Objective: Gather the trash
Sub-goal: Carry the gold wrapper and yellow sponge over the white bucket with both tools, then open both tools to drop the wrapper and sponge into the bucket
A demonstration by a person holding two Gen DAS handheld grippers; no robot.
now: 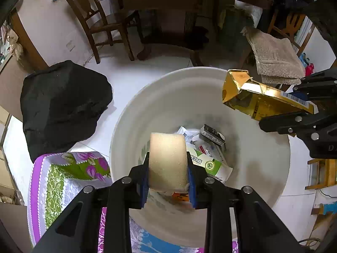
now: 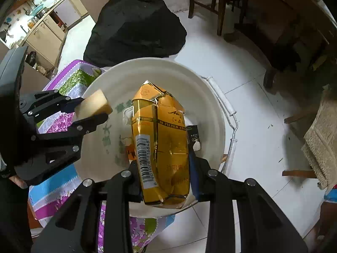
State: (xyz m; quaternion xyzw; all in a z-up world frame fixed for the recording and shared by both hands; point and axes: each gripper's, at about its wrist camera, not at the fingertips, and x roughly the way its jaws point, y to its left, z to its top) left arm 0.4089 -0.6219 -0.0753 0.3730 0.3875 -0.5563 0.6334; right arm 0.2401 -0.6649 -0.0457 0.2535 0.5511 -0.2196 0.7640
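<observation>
My left gripper [image 1: 167,181] is shut on a pale yellow sponge block [image 1: 167,161] and holds it above the white basin [image 1: 164,101]; the sponge also shows in the right wrist view [image 2: 93,105]. My right gripper [image 2: 164,181] is shut on a crumpled gold cigarette carton [image 2: 161,143] over the same basin [image 2: 202,97]; the carton shows at the right in the left wrist view [image 1: 259,99]. Paper scraps and a green-and-white carton [image 1: 208,162] lie in the basin's bottom.
The basin stands on a table with a purple, green and blue flowered cloth [image 1: 63,179]. A black bag [image 1: 63,103] sits on the white tile floor behind it. Wooden chairs [image 1: 99,21], a dark table and a beige towel [image 1: 273,57] stand further back.
</observation>
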